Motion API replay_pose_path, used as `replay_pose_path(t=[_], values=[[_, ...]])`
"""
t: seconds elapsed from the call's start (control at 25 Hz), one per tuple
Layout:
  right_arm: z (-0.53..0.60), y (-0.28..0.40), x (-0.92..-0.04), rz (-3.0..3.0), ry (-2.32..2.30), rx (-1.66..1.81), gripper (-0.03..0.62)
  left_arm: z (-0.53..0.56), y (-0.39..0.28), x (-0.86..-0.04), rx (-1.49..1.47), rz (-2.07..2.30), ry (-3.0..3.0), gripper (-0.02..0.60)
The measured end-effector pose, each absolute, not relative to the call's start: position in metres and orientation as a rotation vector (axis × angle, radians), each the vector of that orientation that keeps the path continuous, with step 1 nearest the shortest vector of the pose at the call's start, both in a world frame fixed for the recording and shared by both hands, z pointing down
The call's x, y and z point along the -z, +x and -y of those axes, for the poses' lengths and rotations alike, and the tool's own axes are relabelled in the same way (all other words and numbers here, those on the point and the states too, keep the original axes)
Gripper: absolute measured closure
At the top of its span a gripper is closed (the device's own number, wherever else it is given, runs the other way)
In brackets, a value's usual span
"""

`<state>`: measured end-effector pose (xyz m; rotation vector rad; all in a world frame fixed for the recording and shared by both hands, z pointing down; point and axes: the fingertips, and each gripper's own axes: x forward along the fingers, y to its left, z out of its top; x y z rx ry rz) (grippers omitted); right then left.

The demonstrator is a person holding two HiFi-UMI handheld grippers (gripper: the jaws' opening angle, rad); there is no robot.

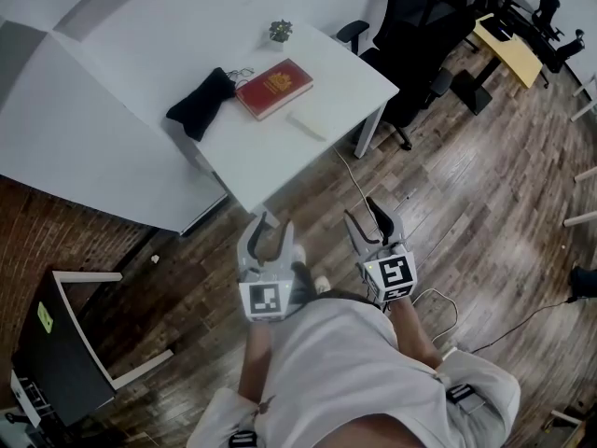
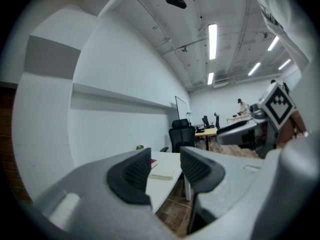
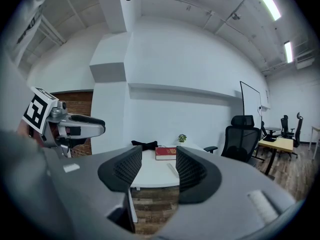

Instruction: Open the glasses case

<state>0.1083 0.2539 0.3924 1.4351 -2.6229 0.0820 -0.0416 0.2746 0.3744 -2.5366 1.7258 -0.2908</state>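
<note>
White tabletop (image 1: 280, 152) on wood-plank floor (image 1: 466, 185); blk office chair (image 1: 420, 35) just beside it, yellow desk (image 1: 508, 49) further back. Brick wall (image 1: 56, 231) at left, white wall (image 3: 190, 109) behind, ceiling strip lights (image 2: 212, 36) on.

The table (image 1: 280, 161) in the upper middle of the head view was white. The book (image 1: 274, 88) was red with gold print, the cloth (image 1: 201, 104) to its left black, the glasses case (image 1: 308, 124) white, the small plant (image 1: 280, 32) green. The floor (image 1: 466, 185) was brown wood planking, and the wall (image 1: 56, 231) at the left edge was red-brown brick. At upper right the chair (image 1: 424, 26) was black and the desk (image 1: 511, 52) yellow. The left gripper (image 1: 272, 227) and right gripper (image 1: 366, 215) were grey, with black ribbed pads (image 2: 132, 176) and black-and-white square markers (image 1: 265, 299).
</note>
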Motion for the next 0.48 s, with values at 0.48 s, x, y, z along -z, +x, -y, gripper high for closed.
replay_pose_path(t=[0.48], values=[[-0.198,0.094,-0.393,2.584,1.482,-0.085,0.390,-0.214,-0.055,-0.374,0.277,-1.666,-2.575,0.402]])
